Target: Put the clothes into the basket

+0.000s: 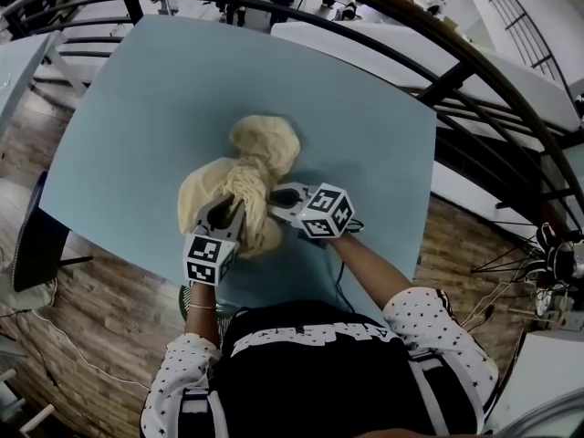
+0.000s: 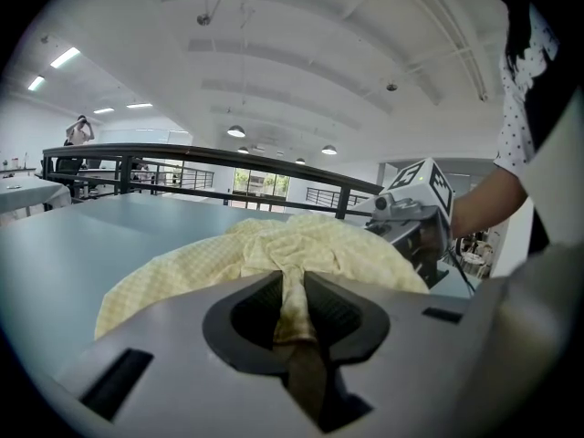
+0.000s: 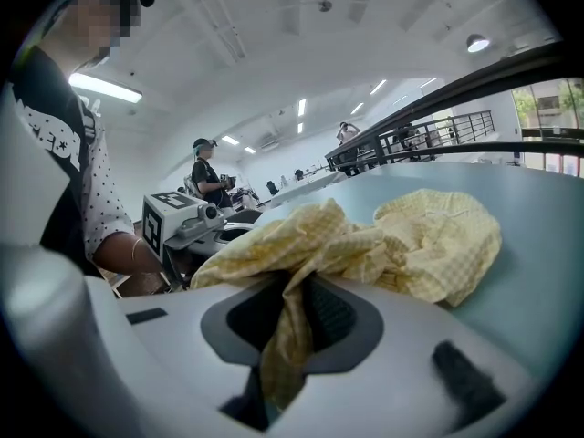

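Now left claw (image 1: 228, 211) clamped on fold of yellow cloth (image 1: 262, 147); right claw (image 1: 275, 197) clamped on fold just beside; cloth bunched on blue tabletop (image 1: 155, 89).

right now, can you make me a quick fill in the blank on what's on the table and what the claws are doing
1. The bunched cloth is pale ____ with a fine check.
2. It lies on a table whose top is light ____.
3. The left claw and the right claw are each shut on a fold of the ____.

Missing words: yellow; blue; cloth
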Available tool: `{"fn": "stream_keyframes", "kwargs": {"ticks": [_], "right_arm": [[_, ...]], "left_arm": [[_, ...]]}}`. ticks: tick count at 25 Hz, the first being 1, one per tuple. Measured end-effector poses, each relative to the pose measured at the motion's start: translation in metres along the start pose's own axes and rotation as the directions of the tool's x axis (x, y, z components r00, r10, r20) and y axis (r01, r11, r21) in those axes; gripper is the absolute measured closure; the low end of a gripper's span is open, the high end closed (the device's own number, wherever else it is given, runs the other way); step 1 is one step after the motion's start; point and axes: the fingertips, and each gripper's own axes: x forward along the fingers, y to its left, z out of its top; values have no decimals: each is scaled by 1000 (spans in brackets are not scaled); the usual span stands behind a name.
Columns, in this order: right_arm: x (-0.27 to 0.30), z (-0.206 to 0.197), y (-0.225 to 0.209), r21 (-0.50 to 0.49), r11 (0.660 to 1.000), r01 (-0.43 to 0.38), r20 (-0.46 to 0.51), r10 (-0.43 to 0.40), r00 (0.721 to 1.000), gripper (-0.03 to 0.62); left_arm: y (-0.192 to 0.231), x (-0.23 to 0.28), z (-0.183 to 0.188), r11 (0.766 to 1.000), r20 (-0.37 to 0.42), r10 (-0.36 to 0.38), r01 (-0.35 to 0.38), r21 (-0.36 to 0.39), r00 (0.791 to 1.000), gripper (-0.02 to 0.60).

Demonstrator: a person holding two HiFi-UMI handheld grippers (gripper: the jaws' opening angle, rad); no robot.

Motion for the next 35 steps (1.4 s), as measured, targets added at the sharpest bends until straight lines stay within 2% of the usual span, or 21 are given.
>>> {"fn": "stream_keyframes", "kwargs": {"ticks": [16,35], "right_arm": [[-8,9,13,7,1000,-7,56,7,998,533],[-22,18,27,-9,1000,29,87,-29,996,534]], "left_arm": [[-11,-4,6,1000,18,-6,6,10,1000,520],[-26,-12,16,999,40,-36,35,17,999,526]]}}
